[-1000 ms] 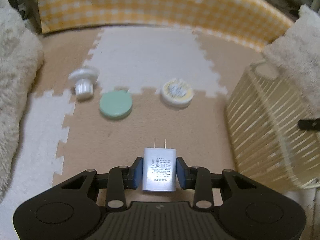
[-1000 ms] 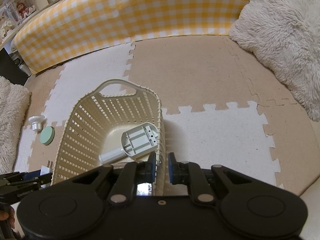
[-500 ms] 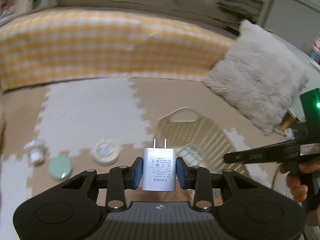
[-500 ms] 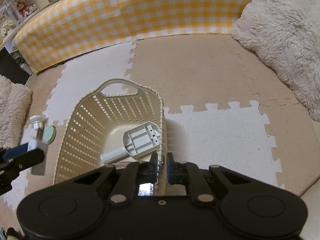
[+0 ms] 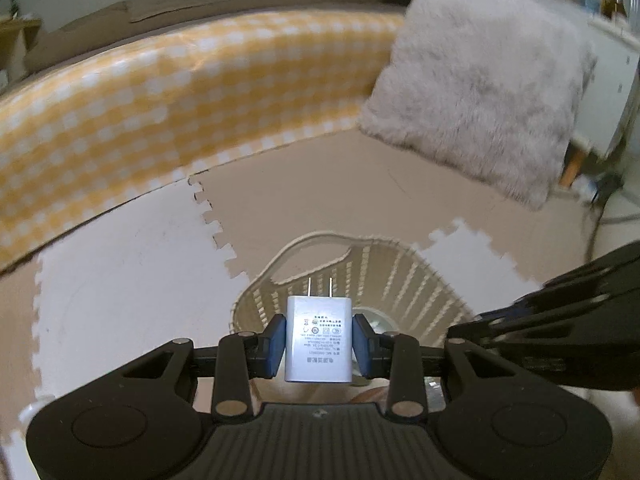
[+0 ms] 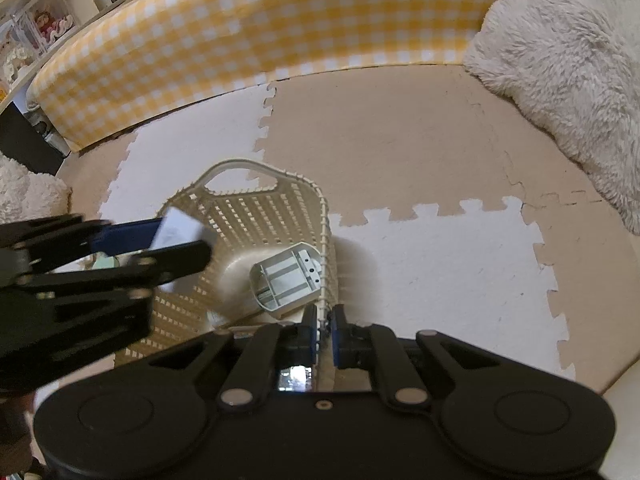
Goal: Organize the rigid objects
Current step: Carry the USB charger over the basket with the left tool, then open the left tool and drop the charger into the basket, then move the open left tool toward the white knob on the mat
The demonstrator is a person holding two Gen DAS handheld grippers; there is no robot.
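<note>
My left gripper (image 5: 319, 344) is shut on a white wall charger (image 5: 319, 340), prongs pointing away, held above the cream slatted basket (image 5: 404, 276). In the right wrist view the left gripper (image 6: 172, 240) and the charger (image 6: 180, 229) hover over the basket's left side. My right gripper (image 6: 323, 330) is shut on the basket's near right rim (image 6: 324, 240). A grey plastic scoop-like part (image 6: 286, 278) lies on the basket's floor.
Tan and white foam puzzle mats (image 6: 420, 152) cover the floor. A yellow checked bolster (image 6: 260, 36) runs along the back. A fluffy grey pillow (image 5: 480, 92) lies at the right. Shelves with small items (image 6: 36, 32) stand at far left.
My left gripper has carried the charger rightward and up from the floor objects to above the basket. My right gripper has kept its hold on the rim.
</note>
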